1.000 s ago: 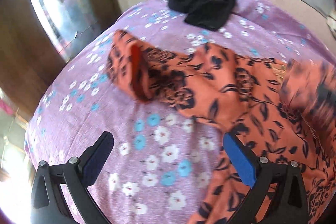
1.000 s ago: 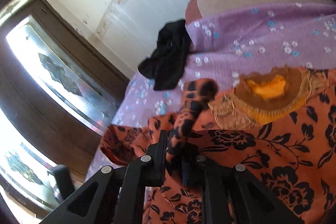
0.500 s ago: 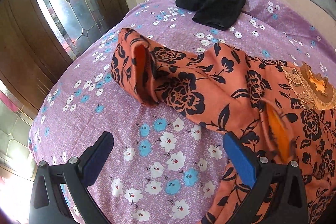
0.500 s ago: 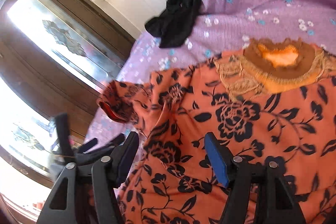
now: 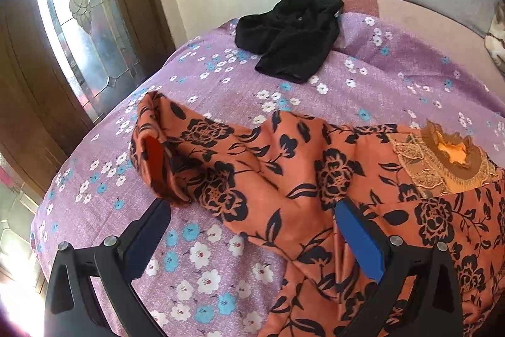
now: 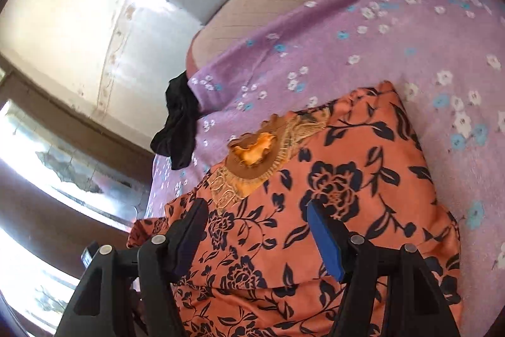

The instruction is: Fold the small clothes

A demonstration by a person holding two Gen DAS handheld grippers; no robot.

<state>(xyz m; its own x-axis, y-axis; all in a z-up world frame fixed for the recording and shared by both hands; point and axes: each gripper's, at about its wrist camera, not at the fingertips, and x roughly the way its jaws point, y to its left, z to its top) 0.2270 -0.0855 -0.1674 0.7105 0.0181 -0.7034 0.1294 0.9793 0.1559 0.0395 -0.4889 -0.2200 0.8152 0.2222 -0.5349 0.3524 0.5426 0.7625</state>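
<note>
Gaping wide, both tongs [image 5: 249, 229] [image 6: 257, 220] hover empty over the orange garment [image 6: 347, 179].

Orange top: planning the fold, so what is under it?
The orange top lies on the purple floral sheet, which shows all around it. Anything beneath the fabric itself is covered.

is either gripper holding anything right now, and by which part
Nothing is held. The left gripper and right gripper both stand open above the orange floral top, pads clear of the cloth.
</note>
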